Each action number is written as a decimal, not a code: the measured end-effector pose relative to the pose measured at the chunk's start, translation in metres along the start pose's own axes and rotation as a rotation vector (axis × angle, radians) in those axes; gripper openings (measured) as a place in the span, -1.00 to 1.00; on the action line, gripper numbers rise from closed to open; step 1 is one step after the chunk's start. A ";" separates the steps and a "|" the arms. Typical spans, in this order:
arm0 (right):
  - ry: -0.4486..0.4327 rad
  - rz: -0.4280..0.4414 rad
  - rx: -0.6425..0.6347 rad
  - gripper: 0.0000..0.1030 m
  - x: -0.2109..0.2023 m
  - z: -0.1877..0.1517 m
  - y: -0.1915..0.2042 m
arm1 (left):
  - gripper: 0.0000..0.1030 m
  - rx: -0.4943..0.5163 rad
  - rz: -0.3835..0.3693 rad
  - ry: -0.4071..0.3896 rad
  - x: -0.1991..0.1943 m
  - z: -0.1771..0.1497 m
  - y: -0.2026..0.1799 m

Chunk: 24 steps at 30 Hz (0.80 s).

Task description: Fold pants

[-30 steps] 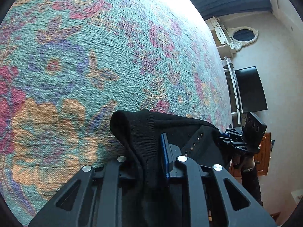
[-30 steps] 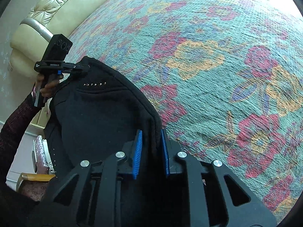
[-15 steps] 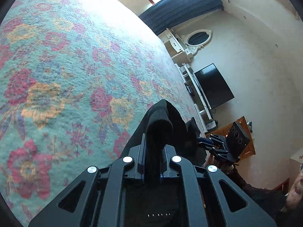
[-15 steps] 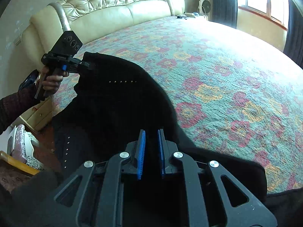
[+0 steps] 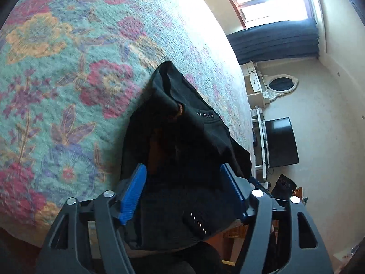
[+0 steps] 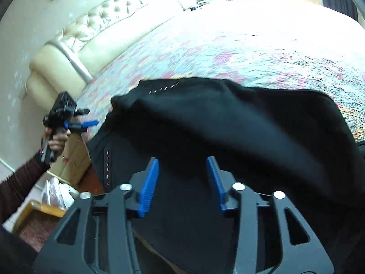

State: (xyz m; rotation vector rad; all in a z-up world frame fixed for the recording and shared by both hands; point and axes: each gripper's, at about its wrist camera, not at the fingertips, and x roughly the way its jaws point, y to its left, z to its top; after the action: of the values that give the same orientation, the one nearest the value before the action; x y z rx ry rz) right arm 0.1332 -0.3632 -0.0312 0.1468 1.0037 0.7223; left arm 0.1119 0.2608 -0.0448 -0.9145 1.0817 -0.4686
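Black pants with small metal studs lie bunched at the edge of the bed, part hanging over the side. They also fill the right wrist view. My left gripper is open, its blue pads wide apart with the cloth loose between and below them. It also shows in the right wrist view, open, just left of the pants. My right gripper is open above the pants, its pads apart, holding nothing.
The bed has a floral teal, pink and orange cover and a cream tufted headboard. A TV, a white mirrored dresser and a window with dark curtain stand beyond the bed. A wooden bedside cabinet is at left.
Both grippers were shut on the pants' waistband and held it up. Now both have opened and let go, and the pants have dropped onto the bed edge.
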 end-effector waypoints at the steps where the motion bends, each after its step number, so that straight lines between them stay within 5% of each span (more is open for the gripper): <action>1: -0.003 -0.029 -0.012 0.19 0.000 0.013 -0.011 | 0.36 0.013 0.002 0.004 0.006 0.014 -0.004; 8: 0.080 -0.101 -0.029 0.29 0.035 0.072 -0.078 | 0.36 0.019 0.112 0.064 0.068 0.106 0.003; 15: 0.122 -0.021 -0.019 0.35 0.066 0.083 -0.098 | 0.36 0.056 0.082 0.126 0.100 0.133 0.002; 18: 0.137 -0.048 -0.066 0.38 0.070 0.084 -0.093 | -0.14 0.136 0.122 0.142 0.105 0.126 -0.013; 20: 0.132 -0.037 -0.049 0.53 0.071 0.086 -0.098 | -0.17 0.152 0.181 0.130 0.105 0.125 -0.008; 24: 0.180 -0.030 -0.020 0.61 0.082 0.086 -0.111 | -0.41 0.068 0.149 0.126 0.103 0.126 0.009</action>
State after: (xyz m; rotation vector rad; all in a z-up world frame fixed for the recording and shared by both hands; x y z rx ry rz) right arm 0.2841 -0.3797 -0.0907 0.0501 1.1675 0.7273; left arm 0.2682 0.2418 -0.0870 -0.7462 1.2316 -0.4408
